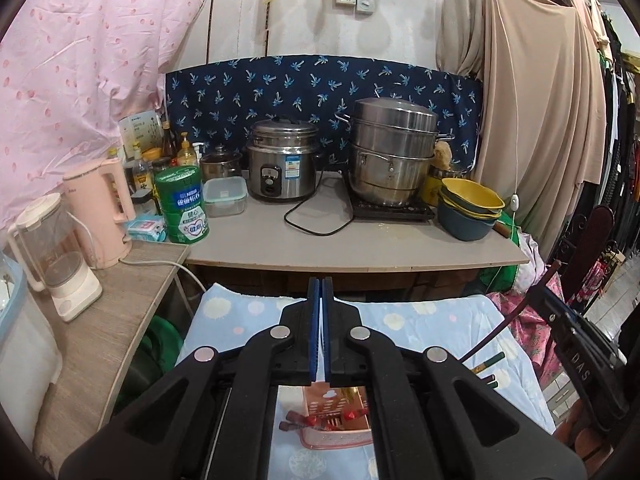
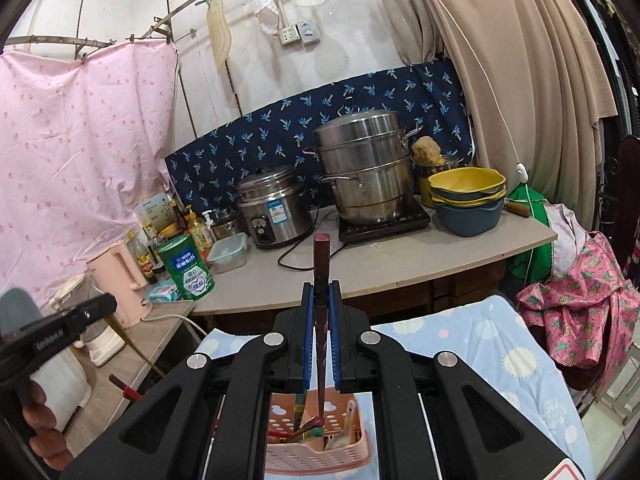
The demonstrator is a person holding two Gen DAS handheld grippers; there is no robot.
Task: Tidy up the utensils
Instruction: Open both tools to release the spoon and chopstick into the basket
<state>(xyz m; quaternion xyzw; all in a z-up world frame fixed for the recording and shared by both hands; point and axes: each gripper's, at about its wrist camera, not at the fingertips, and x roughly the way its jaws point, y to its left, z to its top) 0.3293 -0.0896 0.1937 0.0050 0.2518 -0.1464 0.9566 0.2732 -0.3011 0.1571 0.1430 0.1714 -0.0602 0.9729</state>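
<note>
Pink basket (image 2: 320, 446) — chopsticks inside (several); right gripper (image 2: 321, 292) clamps chopstick (image 2: 321, 256); left gripper (image 1: 321, 288) closed, empty.

White wall (image 1: 304, 20) (socketed), pink curtain (image 1: 80, 60), grey counter (image 1: 360, 244).

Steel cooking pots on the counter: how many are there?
3: small lidded pot beside the rice cooker, tall stacked steamer on the induction plate. Others may be hidden behind.
</note>
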